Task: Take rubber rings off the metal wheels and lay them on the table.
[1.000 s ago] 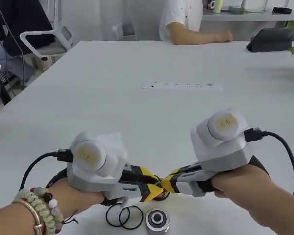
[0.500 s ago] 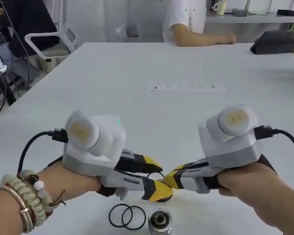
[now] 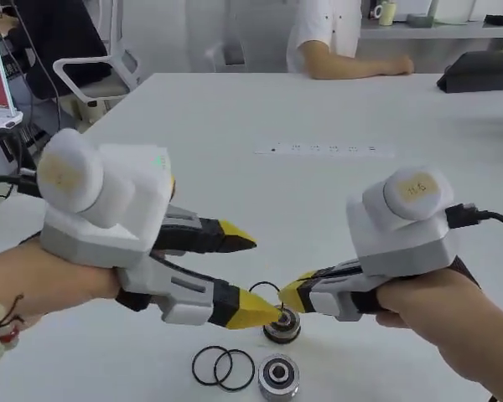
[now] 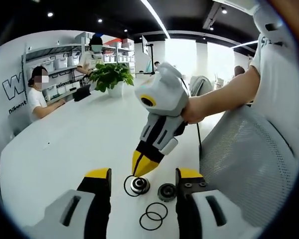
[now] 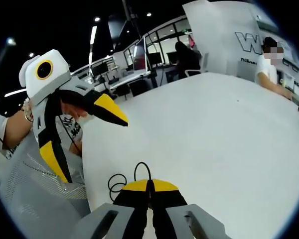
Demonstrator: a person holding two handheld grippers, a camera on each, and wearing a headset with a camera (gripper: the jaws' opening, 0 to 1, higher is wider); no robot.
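A metal wheel (image 3: 282, 328) rests on the white table under my right gripper (image 3: 292, 295). That gripper is shut on a black rubber ring (image 3: 265, 287), which loops out beside the wheel (image 4: 139, 185) and arcs above the closed jaws (image 5: 142, 170). My left gripper (image 3: 256, 276) hangs open just left of it, one jaw high and one low near the wheel, with nothing between them. A second wheel (image 3: 278, 374) stands closer to me. Two loose rings (image 3: 224, 367) lie overlapping beside it.
A person sits at the far side of the table (image 3: 235, 151) with an arm (image 3: 352, 65) resting on it. A white power strip (image 3: 323, 150) lies mid-table. An office chair (image 3: 96, 75) stands far left and a dark bag (image 3: 482, 73) far right.
My left gripper has opened wide and lifted up and to the left, away from the wheel. The right gripper stays low at the wheel with its jaws closed.
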